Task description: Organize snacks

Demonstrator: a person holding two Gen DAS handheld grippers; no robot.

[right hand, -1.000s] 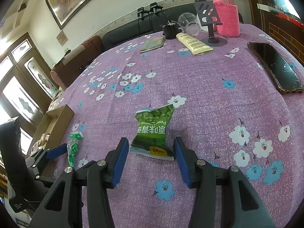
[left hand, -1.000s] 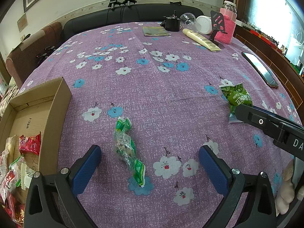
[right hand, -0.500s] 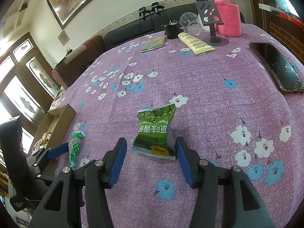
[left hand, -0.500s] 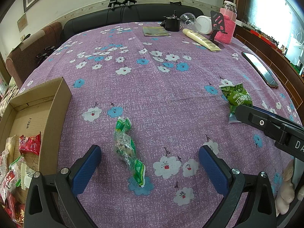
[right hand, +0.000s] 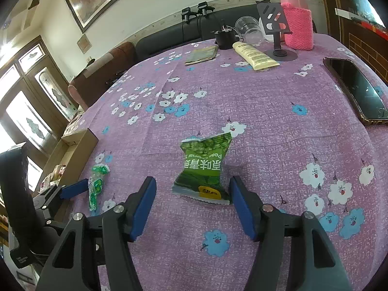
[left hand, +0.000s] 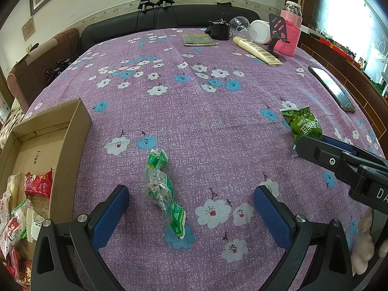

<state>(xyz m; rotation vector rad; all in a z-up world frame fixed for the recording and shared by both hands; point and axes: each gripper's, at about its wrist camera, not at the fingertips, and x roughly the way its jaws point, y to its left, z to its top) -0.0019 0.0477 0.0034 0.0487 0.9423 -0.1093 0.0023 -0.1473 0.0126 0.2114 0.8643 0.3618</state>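
Between the wide-spread right gripper [right hand: 192, 202] fingers lies the green pea packet [right hand: 203, 168], untouched. Left gripper [left hand: 189, 209], equally wide, straddles a twisted green candy wrapper [left hand: 163, 187].

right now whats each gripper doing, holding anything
Left gripper: open, empty, jaws either side of the twisted green candy wrapper.
Right gripper: open, empty, jaws flanking the green pea packet.

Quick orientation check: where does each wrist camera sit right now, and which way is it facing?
Left wrist: on the left tool, facing across the table at the twisted green candy; cardboard box left, right tool intruding.
Right wrist: on the right tool, facing the green pea packet; left tool at lower left.
Shared: both snacks, box, phone.
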